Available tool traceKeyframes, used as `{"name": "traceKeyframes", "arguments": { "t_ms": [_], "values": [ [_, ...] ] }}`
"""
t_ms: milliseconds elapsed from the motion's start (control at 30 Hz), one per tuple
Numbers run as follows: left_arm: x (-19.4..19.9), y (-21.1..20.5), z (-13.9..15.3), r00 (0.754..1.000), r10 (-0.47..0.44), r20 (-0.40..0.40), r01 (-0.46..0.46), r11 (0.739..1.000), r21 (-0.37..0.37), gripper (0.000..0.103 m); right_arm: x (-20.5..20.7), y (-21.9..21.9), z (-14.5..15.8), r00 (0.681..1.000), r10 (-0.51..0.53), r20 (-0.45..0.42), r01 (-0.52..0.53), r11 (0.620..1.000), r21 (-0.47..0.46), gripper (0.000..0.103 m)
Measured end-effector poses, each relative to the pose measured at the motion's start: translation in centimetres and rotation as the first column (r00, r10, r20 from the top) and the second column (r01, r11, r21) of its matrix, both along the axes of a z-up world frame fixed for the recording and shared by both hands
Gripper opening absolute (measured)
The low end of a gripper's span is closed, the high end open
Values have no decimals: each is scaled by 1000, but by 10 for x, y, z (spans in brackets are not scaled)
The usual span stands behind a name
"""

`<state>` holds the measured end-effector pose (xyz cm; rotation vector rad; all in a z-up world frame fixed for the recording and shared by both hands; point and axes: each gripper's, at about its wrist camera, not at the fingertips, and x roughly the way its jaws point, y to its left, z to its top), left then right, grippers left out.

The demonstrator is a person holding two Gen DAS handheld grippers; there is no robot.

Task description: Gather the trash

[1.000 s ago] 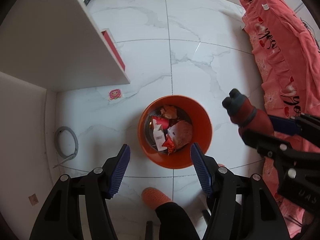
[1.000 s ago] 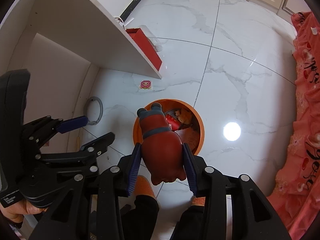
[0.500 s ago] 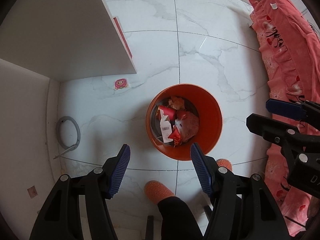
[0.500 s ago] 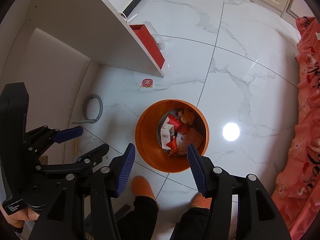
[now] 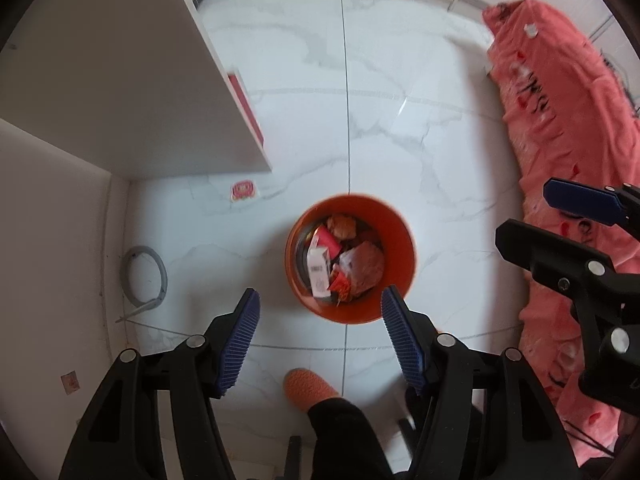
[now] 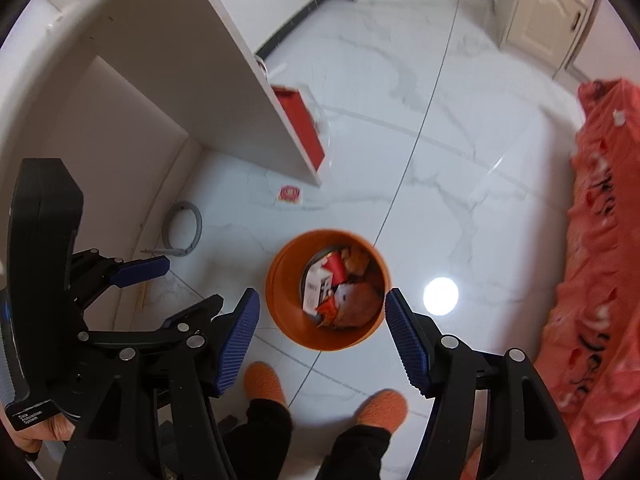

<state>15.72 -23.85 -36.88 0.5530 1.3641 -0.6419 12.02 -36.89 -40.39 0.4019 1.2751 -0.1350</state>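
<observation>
Left wrist view looked straight down on an orange bin [image 5: 351, 258] at frame centre, standing on white marbled floor tiles [image 5: 400, 128]. Trash [image 5: 340, 258] lay inside it: a white carton, red wrappers and a brownish lump. The left tool [image 5: 320, 340] hung above the bin's near rim, its blue pads wide apart and still spreading, with nothing between them. At the right edge the right tool [image 5: 560, 220] showed from the side, its jaws also opening and empty.

Around the bin: a small red sticker [image 5: 243, 191] on the floor to the upper left, a grey ring [image 5: 144, 276] at the left by the wall, and a white desk panel [image 5: 120, 80] filling the upper left with a red box [image 5: 248, 108] just behind its edge. A pink cover [image 5: 572, 152] draped down the right side. An orange slipper [image 5: 310, 388] and a dark trouser leg sat at the bottom centre.

Right wrist view showed the bin [image 6: 288, 300] between the right tool's [image 6: 322, 336] pads but well below them, both slippers at the bottom, and a cabinet door [image 6: 548, 16] in the upper right.
</observation>
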Motion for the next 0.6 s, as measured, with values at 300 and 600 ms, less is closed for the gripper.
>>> {"name": "traceKeyframes", "arguments": {
  "t_ms": [300, 600],
  "values": [
    [-24, 10, 137, 983, 56, 174, -25, 984, -176, 75, -39, -12, 148, 973, -32, 229, 40, 999, -31, 71],
    [-43, 67, 269, 907, 235, 349, -115, 937, -330, 76, -72, 13, 293, 871, 3, 491, 0, 1000, -6, 81]
  ]
}}
